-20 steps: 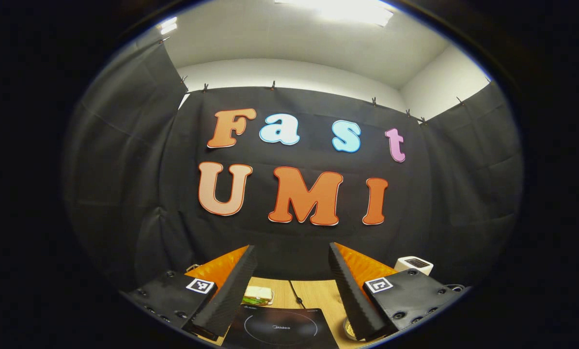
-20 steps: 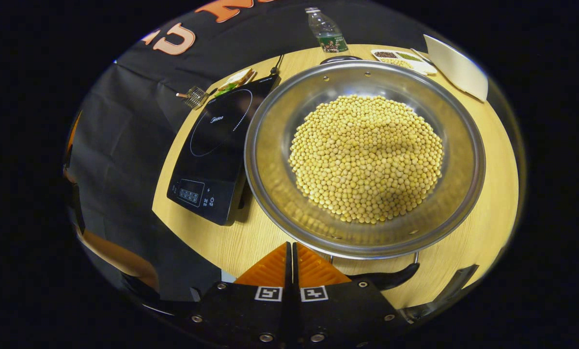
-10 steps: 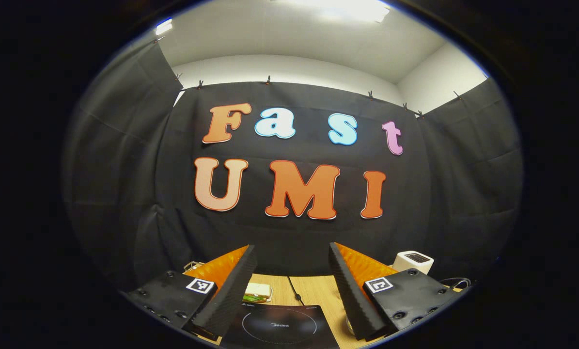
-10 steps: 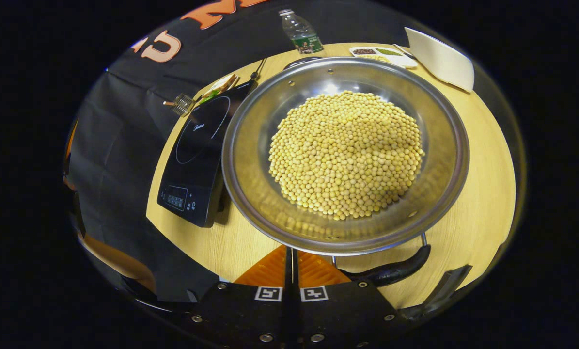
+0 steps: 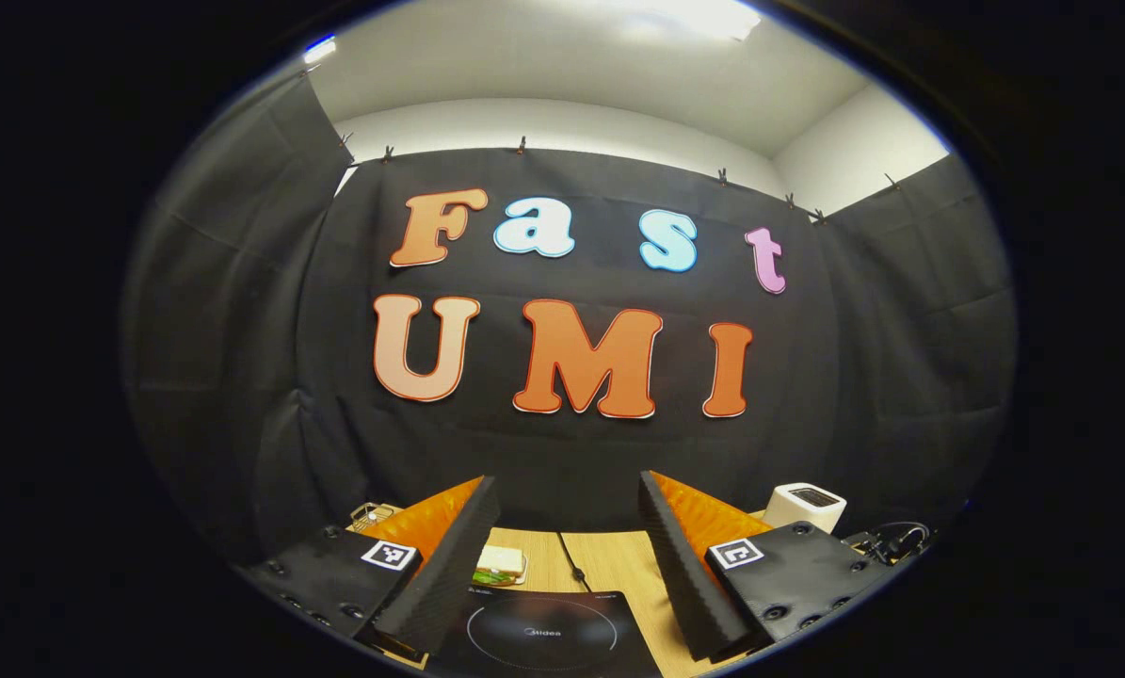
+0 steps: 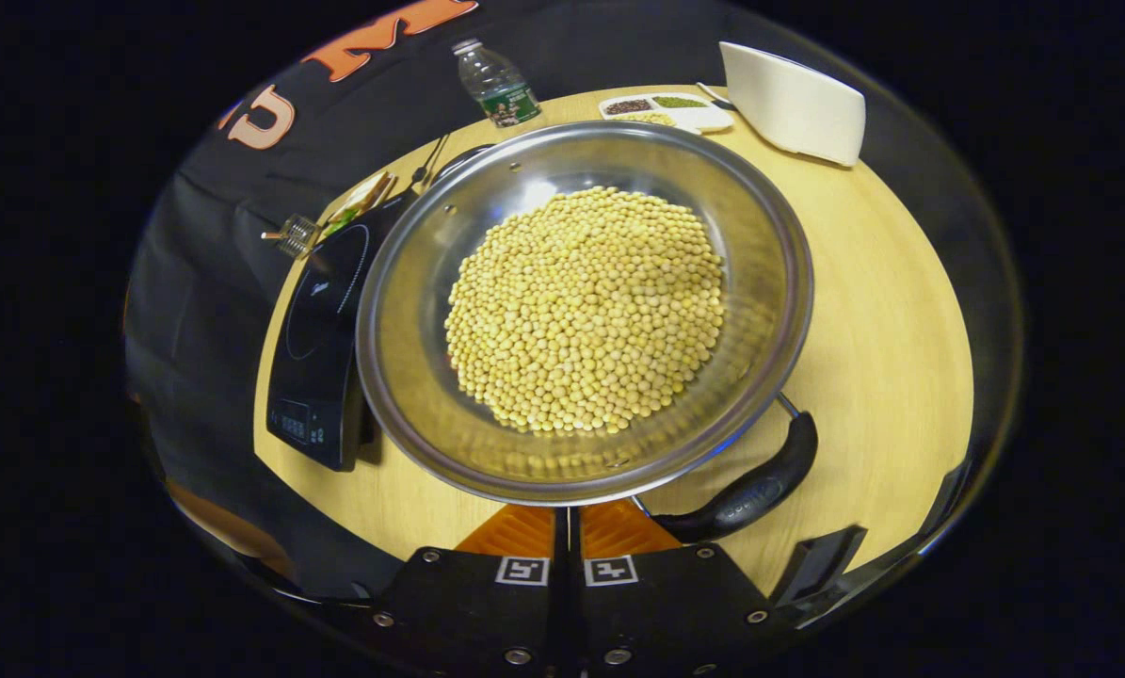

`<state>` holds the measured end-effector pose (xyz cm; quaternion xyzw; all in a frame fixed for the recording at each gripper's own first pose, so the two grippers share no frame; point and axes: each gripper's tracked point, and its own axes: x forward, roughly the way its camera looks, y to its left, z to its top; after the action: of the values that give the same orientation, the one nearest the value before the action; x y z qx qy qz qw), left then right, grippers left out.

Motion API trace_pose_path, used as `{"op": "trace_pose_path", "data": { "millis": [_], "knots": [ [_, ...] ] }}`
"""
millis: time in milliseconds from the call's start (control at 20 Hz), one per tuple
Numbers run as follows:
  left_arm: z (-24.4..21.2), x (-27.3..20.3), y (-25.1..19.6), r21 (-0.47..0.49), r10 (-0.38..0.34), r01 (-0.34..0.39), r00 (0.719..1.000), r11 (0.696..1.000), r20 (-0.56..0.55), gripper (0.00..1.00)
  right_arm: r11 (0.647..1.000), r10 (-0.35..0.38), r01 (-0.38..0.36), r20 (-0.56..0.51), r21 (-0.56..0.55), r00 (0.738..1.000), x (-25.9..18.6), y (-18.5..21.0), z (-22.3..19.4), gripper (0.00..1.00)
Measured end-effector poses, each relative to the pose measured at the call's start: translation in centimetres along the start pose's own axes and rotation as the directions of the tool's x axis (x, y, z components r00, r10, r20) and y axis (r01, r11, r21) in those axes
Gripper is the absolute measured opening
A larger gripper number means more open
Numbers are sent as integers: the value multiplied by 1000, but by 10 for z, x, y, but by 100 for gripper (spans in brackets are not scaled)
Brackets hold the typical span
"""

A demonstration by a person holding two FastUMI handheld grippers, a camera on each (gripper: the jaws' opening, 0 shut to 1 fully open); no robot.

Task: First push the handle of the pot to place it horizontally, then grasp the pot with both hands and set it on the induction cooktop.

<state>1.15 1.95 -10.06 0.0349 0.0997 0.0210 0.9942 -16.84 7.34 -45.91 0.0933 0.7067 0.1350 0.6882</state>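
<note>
1. Shiny steel pot (image 6: 581,311) full of yellow soybeans (image 6: 586,306) sits on the wooden table (image 6: 882,311), just right of the black induction cooktop (image 6: 322,320), with its left rim hanging a little over the cooktop's edge.
2. The pot has turned since a second ago. Its black handle (image 6: 746,485) was down at the near edge and now swings out to the near right.
3. The right gripper (image 6: 567,513) has its two fingers pressed together with nothing between them, right by the pot's near rim and the handle's base. It looks like it is pushing the handle around.
4. That means the first step is under way, and the handle is still slanted, not flat across.
5. The left gripper (image 5: 567,565) is held wide apart and holds nothing. It points at the far wall, over the cooktop (image 5: 543,640).
6. The beans are piled high in the middle, so a quick shove could spill them.
7. Lifting the pot onto the cooktop has not begun yet.
</note>
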Motion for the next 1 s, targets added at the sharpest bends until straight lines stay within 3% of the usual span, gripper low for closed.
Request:
{"op": "trace_pose_path", "data": {
  "millis": [350,650,1000],
  "knots": [
    [0,10,-2,30,-16,16,1000,999,-6,97,996,-83,83,-34,-23,996,-3,-32,12,0],
    [-6,20,-7,29,-24,25,999,999,-24,98,980,-183,183,-14,73,983,-7,-72,22,0],
    [-11,25,-17,20,-45,46,998,999,-43,98,965,-231,225,27,135,973,-9,-98,42,0]
  ]
}}
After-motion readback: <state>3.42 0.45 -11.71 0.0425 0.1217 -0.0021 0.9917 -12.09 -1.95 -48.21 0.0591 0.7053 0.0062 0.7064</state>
